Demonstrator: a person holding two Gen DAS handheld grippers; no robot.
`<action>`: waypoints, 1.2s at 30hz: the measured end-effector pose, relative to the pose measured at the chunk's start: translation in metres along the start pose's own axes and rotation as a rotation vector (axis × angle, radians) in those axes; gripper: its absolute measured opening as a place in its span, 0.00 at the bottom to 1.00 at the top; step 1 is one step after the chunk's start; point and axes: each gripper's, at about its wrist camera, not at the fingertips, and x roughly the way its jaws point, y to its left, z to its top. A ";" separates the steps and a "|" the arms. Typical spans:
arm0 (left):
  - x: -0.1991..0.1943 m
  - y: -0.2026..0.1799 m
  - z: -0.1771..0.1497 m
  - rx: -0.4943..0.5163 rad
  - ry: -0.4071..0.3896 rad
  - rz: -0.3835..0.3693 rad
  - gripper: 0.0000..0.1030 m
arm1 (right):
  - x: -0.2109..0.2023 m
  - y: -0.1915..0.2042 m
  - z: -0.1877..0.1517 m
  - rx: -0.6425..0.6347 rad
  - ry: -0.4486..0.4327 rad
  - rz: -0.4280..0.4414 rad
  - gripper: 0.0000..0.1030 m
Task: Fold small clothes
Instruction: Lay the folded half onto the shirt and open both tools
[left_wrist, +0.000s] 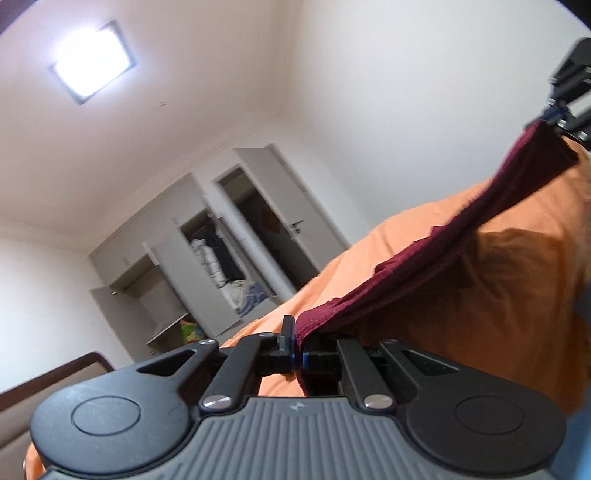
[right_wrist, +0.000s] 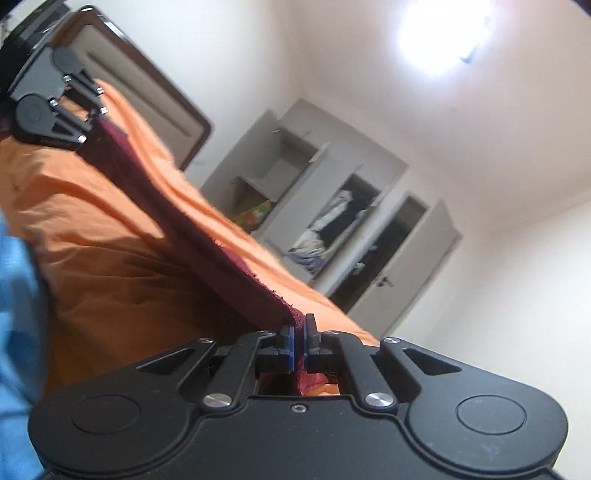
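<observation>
While pinching one end of a dark red cloth (left_wrist: 417, 273) between nearly closed fingers, left gripper (left_wrist: 297, 354) tilted up toward the ceiling. Opposite end clamped the same way in the right gripper (right_wrist: 298, 350), jaws pressed onto the fabric with blue pads (right_wrist: 291, 349) showing at the tips. Stretched in the air between the two grippers as a long narrow band, sagging slightly in the middle. Deep maroon in colour, knit-looking, with a frayed or fuzzy upper edge and a thicker bunched fold at each pinched end. What kind of garment, impossible to tell. Hanging just above an orange bedsheet (left_wrist: 480, 295), wrinkled and shadowed beneath the band. Dark wooden headboard (right_wrist: 155, 99) with a pale padded panel at one end of the bed. Further back, a grey wardrobe (left_wrist: 207, 258) with several doors open and clothes piled inside. White walls all around, and a bright square ceiling light (left_wrist: 90, 62) overhead. Blurred blue fabric (right_wrist: 18, 314) at the edge of the right view.
</observation>
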 end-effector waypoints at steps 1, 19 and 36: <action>-0.008 0.003 0.003 0.018 0.001 -0.016 0.02 | -0.008 -0.007 0.003 -0.002 0.006 0.039 0.03; -0.008 0.062 0.057 -0.101 0.102 -0.242 0.03 | 0.018 -0.063 0.051 -0.061 0.139 0.257 0.03; 0.242 0.111 0.051 -0.152 0.272 -0.296 0.05 | 0.268 -0.096 0.037 -0.196 0.287 0.226 0.04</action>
